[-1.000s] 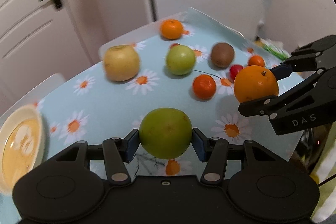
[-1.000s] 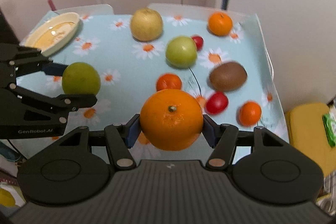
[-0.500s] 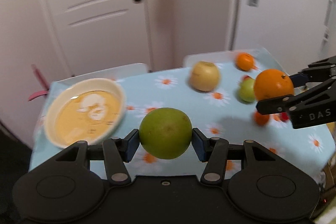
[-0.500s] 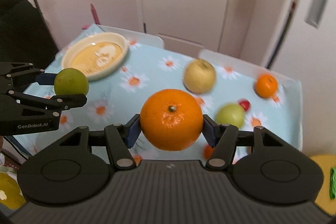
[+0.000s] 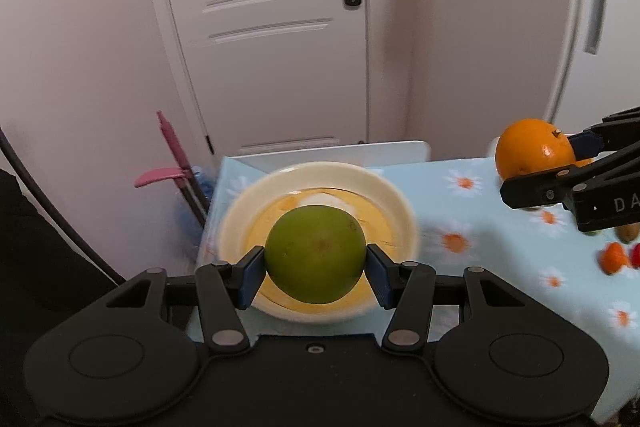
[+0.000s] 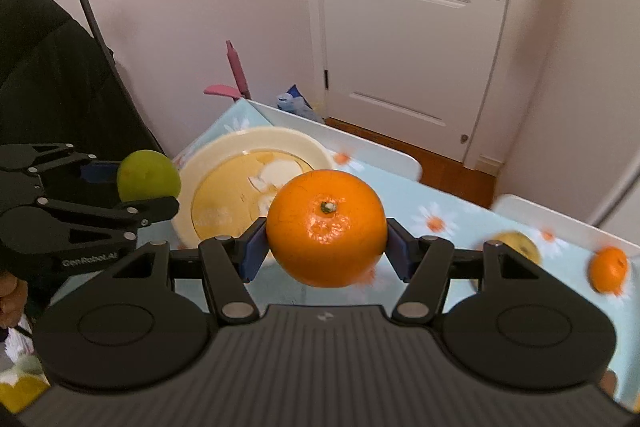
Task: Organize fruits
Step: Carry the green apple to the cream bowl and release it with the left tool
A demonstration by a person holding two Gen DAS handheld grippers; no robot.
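Mid-carry to the plate [image 5: 400, 195], left gripper [image 5: 316, 267] clamping green fruit [image 5: 316, 255] over it, right gripper [image 6: 326, 247] clamping orange [image 6: 326, 227] just beside — next, lower and release

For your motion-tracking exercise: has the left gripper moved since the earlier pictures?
Yes. The left gripper, shut on the green apple, has swung from the scattered fruit to over the cream plate.

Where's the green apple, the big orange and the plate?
green apple [image 5: 315, 254]: left wrist view, middle of its skin.
big orange [image 6: 326, 227]: right wrist view, just below its stem.
plate [image 5: 394, 193]: left wrist view, cream rim.
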